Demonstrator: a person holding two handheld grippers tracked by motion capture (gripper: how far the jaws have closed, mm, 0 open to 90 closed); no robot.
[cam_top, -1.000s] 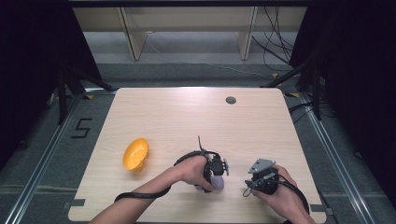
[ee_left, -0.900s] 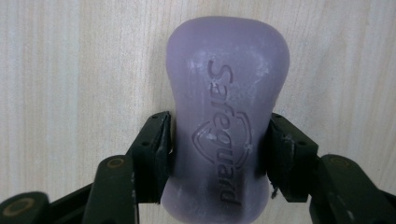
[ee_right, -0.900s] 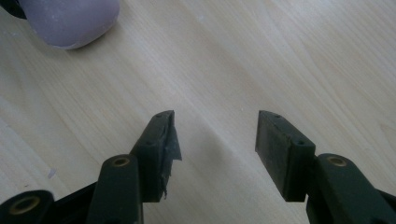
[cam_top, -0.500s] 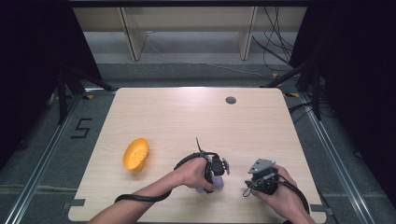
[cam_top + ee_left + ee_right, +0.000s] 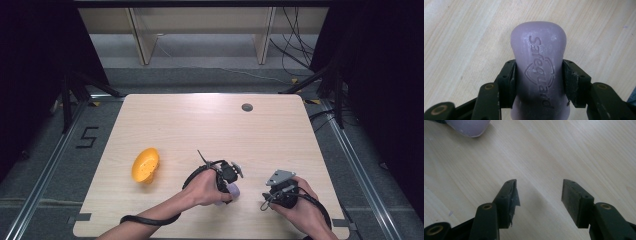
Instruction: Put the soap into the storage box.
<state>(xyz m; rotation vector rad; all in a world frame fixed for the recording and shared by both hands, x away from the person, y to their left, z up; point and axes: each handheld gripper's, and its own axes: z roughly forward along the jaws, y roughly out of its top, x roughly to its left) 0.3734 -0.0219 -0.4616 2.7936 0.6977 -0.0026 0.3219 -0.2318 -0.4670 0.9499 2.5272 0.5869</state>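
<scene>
High view: left gripper (image 5: 231, 181) low over the near middle of the table (image 5: 200, 125), clamped on a lilac soap bar (image 5: 232, 190) just peeping out under the hand. Bar's long axis too hidden here to judge. Right gripper (image 5: 266, 200) well apart to the right, near the front edge, resting by the wood. Orange dish (image 5: 145, 164) lying off to the left, well clear of both hands. Small dark disc (image 5: 247, 107) far back on the tabletop.

Left gripper view: soap bar (image 5: 539, 72) lengthwise between the two black jaws, long axis running straight away from the camera, rounded end pointing away, stamped face up. Both pads pressed against its flanks; jaws just closed in on it. Bare wood all around.

Right gripper view: right gripper (image 5: 539, 195) released, jaws standing wide with nothing but wood between them. Rounded end of the soap bar (image 5: 469, 127) at the upper left corner.

Against the earlier frames: left hand hardly shifted, right hand unmoved, dish in the same place.
</scene>
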